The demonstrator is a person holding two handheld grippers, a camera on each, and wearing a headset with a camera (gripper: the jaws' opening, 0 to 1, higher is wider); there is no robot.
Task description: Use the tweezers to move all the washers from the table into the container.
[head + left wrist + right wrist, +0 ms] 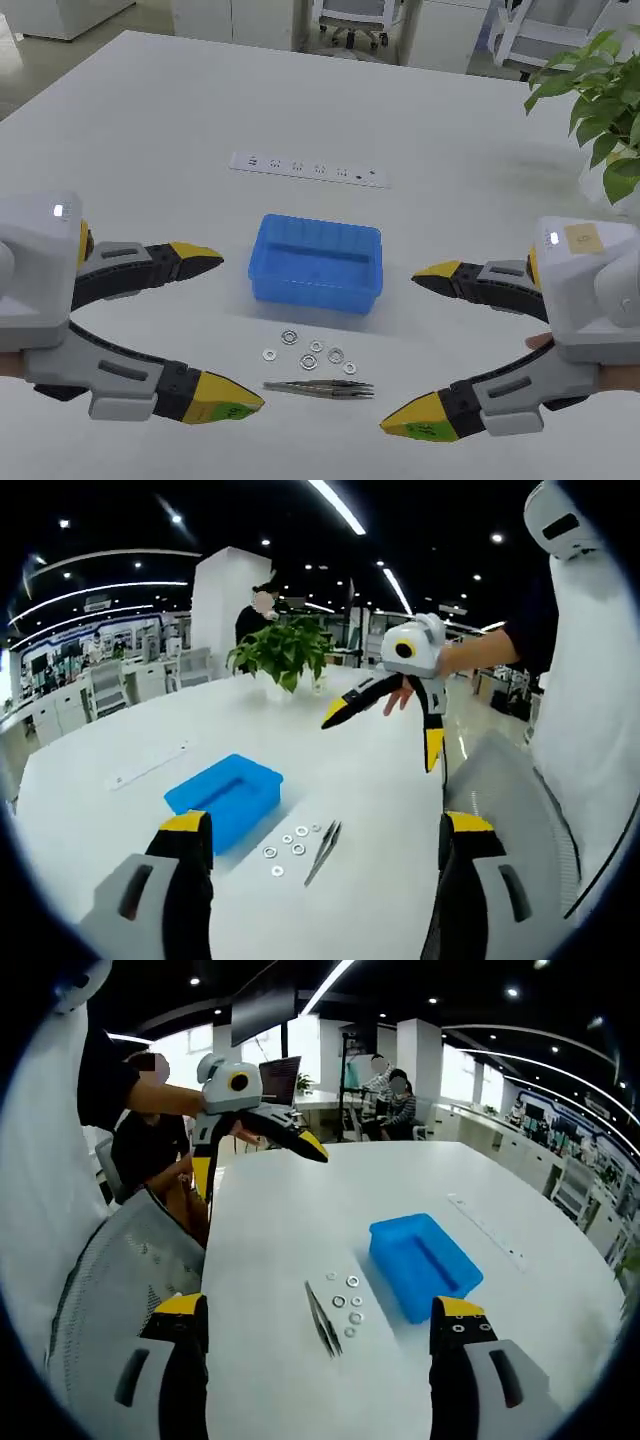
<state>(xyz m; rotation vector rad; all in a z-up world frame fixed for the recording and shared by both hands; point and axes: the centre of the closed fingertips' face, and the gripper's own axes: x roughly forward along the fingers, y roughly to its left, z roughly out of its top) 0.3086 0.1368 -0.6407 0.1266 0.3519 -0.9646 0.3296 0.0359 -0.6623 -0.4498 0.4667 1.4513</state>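
Washers [310, 352] on the white table [150, 130], in a small loose cluster just in front of the blue container [315, 290], clear of its front wall. Lie flat, some close to one another, near the tweezers [320, 387] but apart from them. Tweezers just on the person's side of the washers, flat on the table, arms close together, running parallel to the container's long front wall.

Left hand-held gripper [235, 333] left of the container, held above the table, jaws spread wide with nothing between them. Right hand-held gripper [400, 350] on the other side, mirrored, likewise wide open and holding nothing. Point toward each other across the washers and tweezers, well apart from both.

Left gripper view: own yellow-tipped jaws framing the tweezers [323, 850], washers [288, 845] and container [225, 790], with the right hand-held gripper [382, 740] beyond them, jaws parted. Right gripper view: same group from the far side, tweezers [322, 1320] nearest the table edge, then washers [345, 1305], then container [425, 1255]; left hand-held gripper [258, 1168] beyond, jaws parted.

Power strip [308, 168] flat on the table well behind the container. Leafy plant [600, 100] at the table's right edge. Mesh-backed chair [110, 1270] beside the table in the right gripper view.
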